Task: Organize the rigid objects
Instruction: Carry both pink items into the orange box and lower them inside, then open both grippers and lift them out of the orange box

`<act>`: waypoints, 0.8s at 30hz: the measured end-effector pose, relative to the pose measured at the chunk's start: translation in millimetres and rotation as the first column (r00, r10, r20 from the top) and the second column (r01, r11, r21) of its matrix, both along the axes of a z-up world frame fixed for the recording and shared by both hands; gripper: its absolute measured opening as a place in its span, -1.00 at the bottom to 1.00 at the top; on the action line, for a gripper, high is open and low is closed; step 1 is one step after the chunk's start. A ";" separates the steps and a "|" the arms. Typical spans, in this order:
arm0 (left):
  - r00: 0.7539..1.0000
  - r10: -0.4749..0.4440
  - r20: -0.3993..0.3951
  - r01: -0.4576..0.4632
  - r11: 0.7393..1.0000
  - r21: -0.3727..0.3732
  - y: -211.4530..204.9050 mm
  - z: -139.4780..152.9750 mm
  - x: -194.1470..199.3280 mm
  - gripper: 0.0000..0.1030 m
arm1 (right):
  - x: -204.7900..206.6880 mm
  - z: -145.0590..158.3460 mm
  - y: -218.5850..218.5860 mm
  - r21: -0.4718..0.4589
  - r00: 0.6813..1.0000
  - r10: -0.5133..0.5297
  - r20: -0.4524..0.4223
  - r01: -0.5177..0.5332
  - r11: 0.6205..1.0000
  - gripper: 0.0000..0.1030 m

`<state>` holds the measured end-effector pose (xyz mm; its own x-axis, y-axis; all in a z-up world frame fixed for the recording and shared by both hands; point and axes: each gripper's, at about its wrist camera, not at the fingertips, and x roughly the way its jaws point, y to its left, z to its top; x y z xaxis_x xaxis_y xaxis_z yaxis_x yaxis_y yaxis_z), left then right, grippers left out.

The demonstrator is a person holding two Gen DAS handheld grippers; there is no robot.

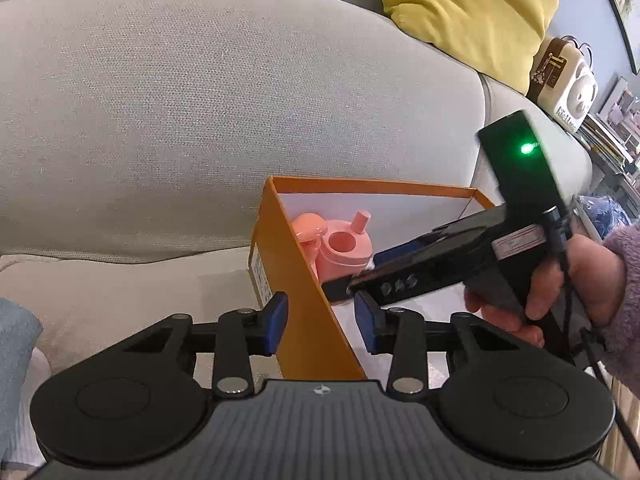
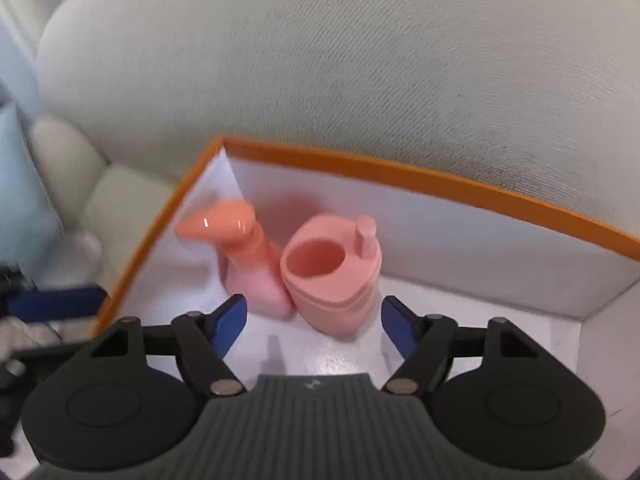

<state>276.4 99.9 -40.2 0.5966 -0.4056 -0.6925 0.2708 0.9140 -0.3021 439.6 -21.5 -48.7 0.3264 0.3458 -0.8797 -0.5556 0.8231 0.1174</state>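
Item one, our left gripper (image 1: 320,322): blue pads (image 1: 276,322) parted, straddling the near wall of the orange box (image 1: 308,312), one pad outside and one inside; we see a gap on each side of the wall, so nothing is pinched.

Item two, our right gripper (image 2: 312,320): jaws spread wide and empty, reaching down into the box (image 2: 420,178) from the right, its blue fingertips either side of the pink pieces without touching them. In the left view we note the hand (image 1: 560,292) on its black handle, a fuzzy mauve sleeve (image 1: 624,284) at the wrist, and a green light on the housing.

Item three, the pink cup-shaped piece (image 2: 332,276): upright on the white box floor, open mouth up, a short peg at its rim.

Item four, the pink mushroom-headed piece (image 2: 240,256): touching the cup's left side, near the box's far left corner.

Item five, surroundings: the box sits on a pale grey sofa (image 1: 200,120); a yellow cushion (image 1: 472,12) lies farther back on the right.
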 end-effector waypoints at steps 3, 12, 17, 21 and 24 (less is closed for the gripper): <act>1.000 -0.007 -0.006 0.007 1.000 -0.007 2.1 -1.6 0.8 -0.12 | -2.7 -6.1 -2.4 -0.025 0.999 0.029 -0.020 -0.030 0.999 0.38; 1.000 -0.026 -0.011 0.026 1.000 0.001 -1.4 -5.0 0.5 -0.12 | 4.6 -18.0 18.0 -0.148 0.995 0.080 0.067 -0.070 0.987 0.14; 0.999 -0.031 -0.027 0.031 1.000 0.005 -6.6 -4.3 -1.9 -0.12 | -1.5 -14.7 8.6 -0.136 0.996 0.061 0.065 -0.052 0.989 0.15; 0.999 -0.010 -0.046 0.010 1.000 0.010 -10.7 1.8 -7.4 -0.04 | -23.2 9.7 -18.7 -0.126 0.985 0.046 0.169 -0.025 0.992 0.14; 0.997 0.029 -0.078 -0.025 0.999 0.048 -14.5 6.3 -13.0 -0.03 | -38.9 31.2 -59.7 -0.100 0.970 -0.038 0.239 0.064 0.993 0.14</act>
